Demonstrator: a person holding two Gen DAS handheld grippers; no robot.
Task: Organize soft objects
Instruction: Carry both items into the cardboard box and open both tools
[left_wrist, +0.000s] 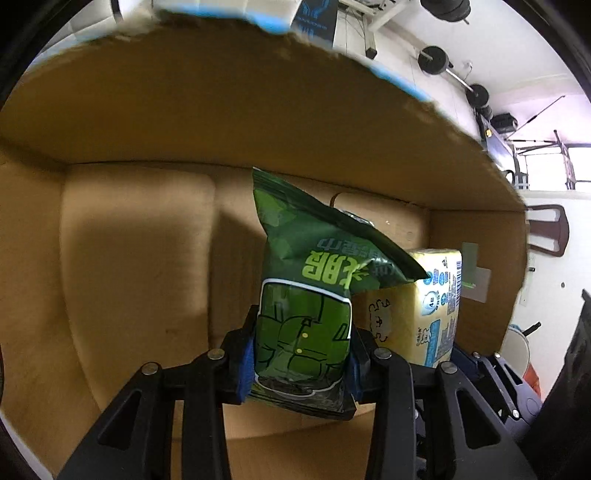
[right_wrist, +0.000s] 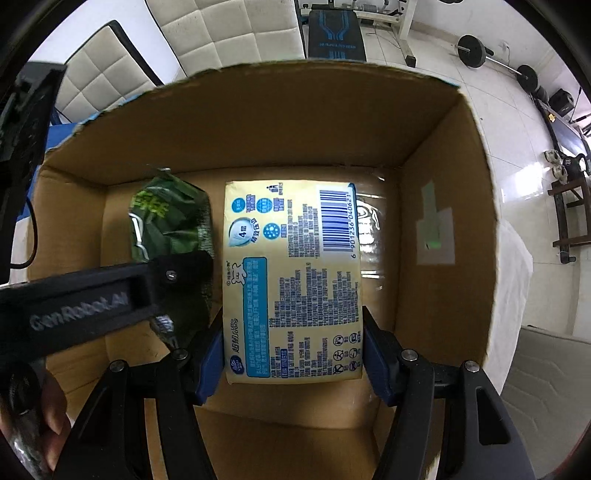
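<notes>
A green snack bag (left_wrist: 306, 295) is clamped between the blue pads of the left gripper (left_wrist: 301, 354) and held inside an open cardboard box (left_wrist: 147, 110). Just beside it, a yellow tissue pack (right_wrist: 291, 280) is gripped by the right gripper (right_wrist: 293, 354), pointing down into the same box. Beyond the box rim, a tiled floor (right_wrist: 509, 122), barbell weights (right_wrist: 471, 50) and a quilted white cushion (right_wrist: 229, 29) are seen

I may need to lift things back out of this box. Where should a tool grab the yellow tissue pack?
Probably across the yellow tissue pack's two long sides near its end, coming from above: the cardboard box opens upward, and the green bag crowds one side.
</notes>
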